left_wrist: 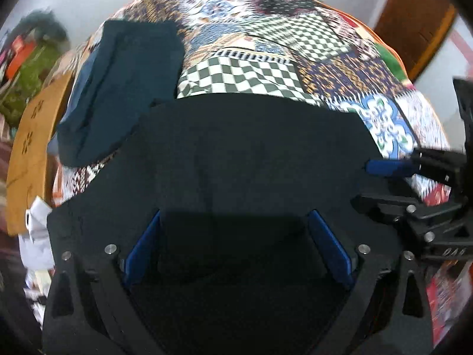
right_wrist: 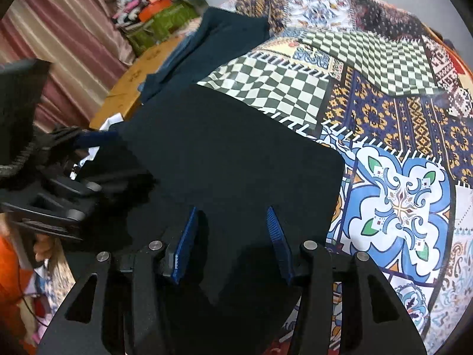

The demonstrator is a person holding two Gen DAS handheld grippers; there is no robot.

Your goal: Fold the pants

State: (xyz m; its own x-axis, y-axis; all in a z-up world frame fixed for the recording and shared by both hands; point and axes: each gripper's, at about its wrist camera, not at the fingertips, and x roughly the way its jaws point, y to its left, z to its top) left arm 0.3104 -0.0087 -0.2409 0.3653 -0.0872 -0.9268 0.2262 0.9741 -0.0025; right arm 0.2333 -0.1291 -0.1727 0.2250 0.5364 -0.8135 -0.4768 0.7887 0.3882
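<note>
Left tongs (left_wrist: 236,216): 2 blue pads spread wide, nothing pinched between them. Black pants (left_wrist: 251,148) lie flat under and ahead of the pads; whether the tips touch the cloth I cannot tell, too dark.

Right tongs (right_wrist: 232,211): also parted, a bit narrower than the left, blue pads (right_wrist: 276,230) over the same black pants (right_wrist: 230,153), nothing held. Contact with the cloth cannot be told.

From the left wrist view the right tongs (left_wrist: 384,168) come in from the right side, a blue tip at the right edge of the pants. From the right wrist view the left tongs (right_wrist: 88,139) are at the left side, blurred, by the pants' left edge.

Pants sit on the near part of a table covered with a patchwork cloth (left_wrist: 266,59), checkered and blue floral patches; pants look folded into a roughly square block, near edge hidden under the tongs.

A dark teal garment (left_wrist: 118,88) lies at the far left part of the table, just beside the pants' far left corner, over something lighter blue. Bare wooden table edge (left_wrist: 32,153) shows on the left. Green box with clutter (right_wrist: 159,23) beyond the far left edge.
</note>
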